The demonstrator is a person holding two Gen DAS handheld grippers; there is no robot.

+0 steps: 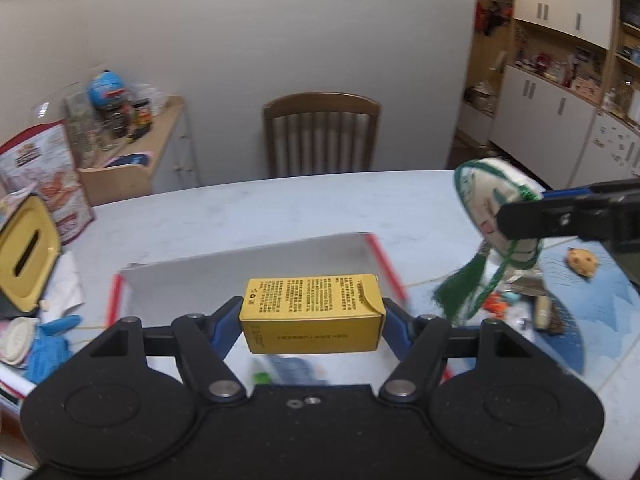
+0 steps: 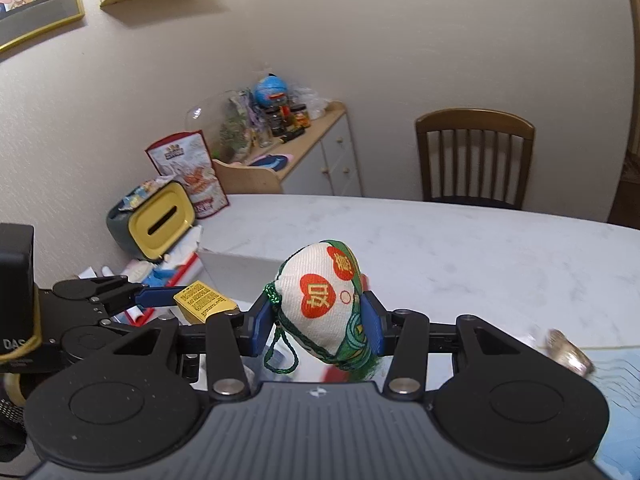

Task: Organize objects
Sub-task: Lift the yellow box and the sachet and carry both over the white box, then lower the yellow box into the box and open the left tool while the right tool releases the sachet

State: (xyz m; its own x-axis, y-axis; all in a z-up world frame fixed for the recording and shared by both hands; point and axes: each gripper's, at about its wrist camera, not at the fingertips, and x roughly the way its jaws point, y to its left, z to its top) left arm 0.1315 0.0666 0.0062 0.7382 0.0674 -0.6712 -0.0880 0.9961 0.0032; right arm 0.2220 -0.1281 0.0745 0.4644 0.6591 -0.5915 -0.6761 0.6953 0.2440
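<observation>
My left gripper (image 1: 313,322) is shut on a small yellow box (image 1: 312,314) with black print, held lengthwise above an open white box with red edges (image 1: 248,268). The same yellow box (image 2: 204,302) shows in the right wrist view at the left, pinched by the left gripper's blue fingers (image 2: 160,295). My right gripper (image 2: 318,320) is shut on a white cloth sachet (image 2: 324,306) with red hearts, green trim and a hanging green cord. In the left wrist view that sachet (image 1: 486,204) and its green tassel (image 1: 460,292) hang at the right, above the table.
A yellow tissue box (image 1: 28,256) and a snack bag (image 1: 44,172) stand at the table's left. A blue glove (image 1: 48,344) lies beside them. Small items lie on a blue mat (image 1: 600,304) at right, a cookie (image 1: 582,262) among them. A wooden chair (image 1: 320,136) stands behind the table.
</observation>
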